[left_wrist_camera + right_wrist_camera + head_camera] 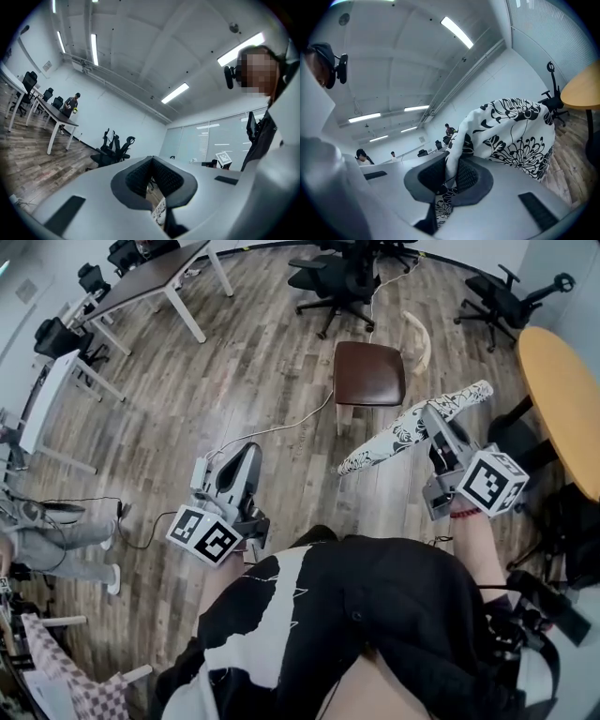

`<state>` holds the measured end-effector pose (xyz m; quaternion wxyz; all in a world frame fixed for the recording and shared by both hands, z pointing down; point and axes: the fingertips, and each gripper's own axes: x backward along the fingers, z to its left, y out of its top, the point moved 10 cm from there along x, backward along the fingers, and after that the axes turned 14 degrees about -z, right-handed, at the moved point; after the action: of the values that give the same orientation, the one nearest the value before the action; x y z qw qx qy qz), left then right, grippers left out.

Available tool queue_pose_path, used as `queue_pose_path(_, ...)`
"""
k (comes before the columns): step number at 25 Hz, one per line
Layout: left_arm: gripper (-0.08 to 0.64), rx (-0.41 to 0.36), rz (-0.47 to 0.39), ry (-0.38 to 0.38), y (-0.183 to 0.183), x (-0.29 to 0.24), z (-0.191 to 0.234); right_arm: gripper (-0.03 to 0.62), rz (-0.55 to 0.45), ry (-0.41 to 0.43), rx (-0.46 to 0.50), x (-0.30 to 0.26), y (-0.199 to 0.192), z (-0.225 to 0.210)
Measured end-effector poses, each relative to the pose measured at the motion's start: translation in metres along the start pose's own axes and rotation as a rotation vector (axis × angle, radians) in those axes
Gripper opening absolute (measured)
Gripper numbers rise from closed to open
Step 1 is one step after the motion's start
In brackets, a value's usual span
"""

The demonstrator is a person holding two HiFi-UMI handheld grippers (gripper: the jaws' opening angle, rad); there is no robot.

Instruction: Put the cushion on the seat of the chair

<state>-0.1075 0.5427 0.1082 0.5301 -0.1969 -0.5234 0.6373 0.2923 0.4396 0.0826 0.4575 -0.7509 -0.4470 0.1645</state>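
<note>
The right gripper [431, 425] is clamping the floral cushion [401, 433] just beside the chair [369, 371]. The left gripper [244, 460] is hanging closed, empty

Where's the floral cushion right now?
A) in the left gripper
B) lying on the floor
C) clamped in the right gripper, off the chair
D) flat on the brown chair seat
C: the right gripper is shut on a fold of the cushion, which is held in the air clear of the chair, whose brown seat is bare.
</note>
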Motion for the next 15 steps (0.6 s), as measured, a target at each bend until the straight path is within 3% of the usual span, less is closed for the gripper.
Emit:
queue_pose_path(5,0.014,0.003,-0.094,-0.036,0.005,-0.009,0.007,0.029,0.011,-0.009,-0.027,-0.007,-0.012,-0.011)
queue_pose_path(8,0.014,0.049,-0.074,-0.052,-0.001,-0.022,0.022,0.029,0.01,-0.021,-0.026,-0.015,-0.018,-0.016)
queue_pose_path(15,0.014,0.068,-0.004,-0.114,-0.011,-0.081,0.073,0.029,-0.054,-0.094,-0.008,-0.06,-0.016,-0.036)
